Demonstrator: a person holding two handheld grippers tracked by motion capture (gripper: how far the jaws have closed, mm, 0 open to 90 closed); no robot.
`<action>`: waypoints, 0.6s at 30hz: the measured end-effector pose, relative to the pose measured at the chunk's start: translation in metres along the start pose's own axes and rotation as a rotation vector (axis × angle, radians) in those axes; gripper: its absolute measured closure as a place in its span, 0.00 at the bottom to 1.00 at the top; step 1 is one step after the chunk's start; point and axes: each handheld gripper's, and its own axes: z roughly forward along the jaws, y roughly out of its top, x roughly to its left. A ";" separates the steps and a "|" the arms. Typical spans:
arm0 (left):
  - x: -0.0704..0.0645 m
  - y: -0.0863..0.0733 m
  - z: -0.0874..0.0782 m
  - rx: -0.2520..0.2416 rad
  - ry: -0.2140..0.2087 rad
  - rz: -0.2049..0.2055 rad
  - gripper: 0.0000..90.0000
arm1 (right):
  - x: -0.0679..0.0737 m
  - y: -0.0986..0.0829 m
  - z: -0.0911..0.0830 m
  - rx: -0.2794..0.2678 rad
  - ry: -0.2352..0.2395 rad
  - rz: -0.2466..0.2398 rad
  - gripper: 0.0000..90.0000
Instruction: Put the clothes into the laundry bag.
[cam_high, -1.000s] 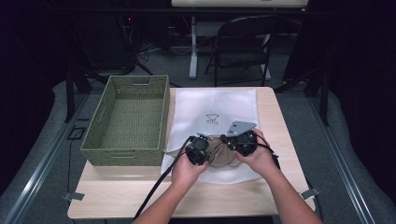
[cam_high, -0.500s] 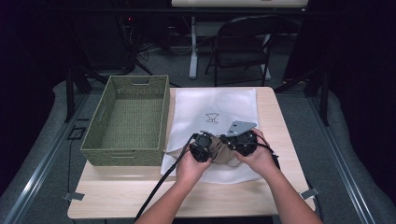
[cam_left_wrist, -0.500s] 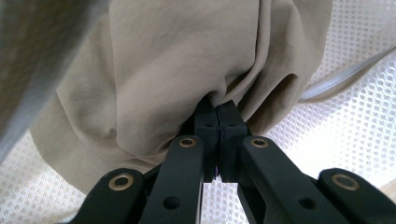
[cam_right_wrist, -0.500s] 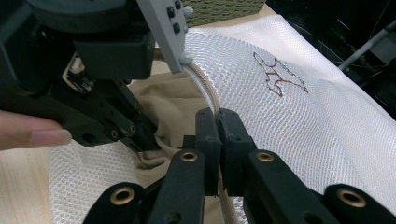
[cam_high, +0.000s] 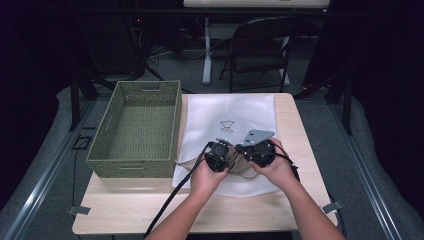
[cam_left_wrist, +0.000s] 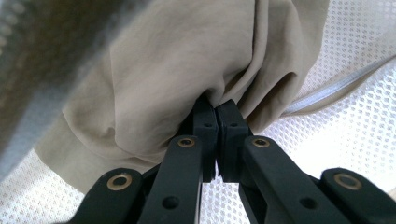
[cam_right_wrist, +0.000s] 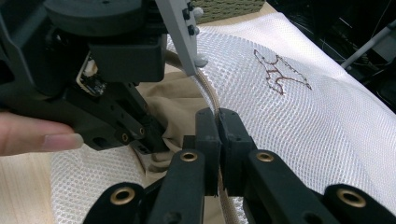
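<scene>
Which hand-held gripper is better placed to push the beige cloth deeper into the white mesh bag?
Left. The left hand-held gripper is already shut on the beige cloth; the right hand-held gripper pinches the bag's rim.

No words, numbers or brand names can be read anywhere. The one sign is a small dark brown outline emblem (cam_right_wrist: 279, 71) stitched on the white mesh laundry bag (cam_high: 250, 112), without any lettering.
</scene>
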 end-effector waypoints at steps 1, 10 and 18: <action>0.000 0.000 -0.001 -0.002 -0.001 0.007 0.97 | 0.000 0.000 0.000 0.000 0.000 0.000 0.97; 0.002 -0.008 -0.013 -0.011 -0.022 0.021 0.91 | -0.001 -0.001 0.000 -0.005 0.003 0.004 0.97; 0.001 -0.021 -0.025 -0.032 -0.012 0.046 0.84 | 0.000 -0.002 0.001 0.001 0.005 -0.002 0.97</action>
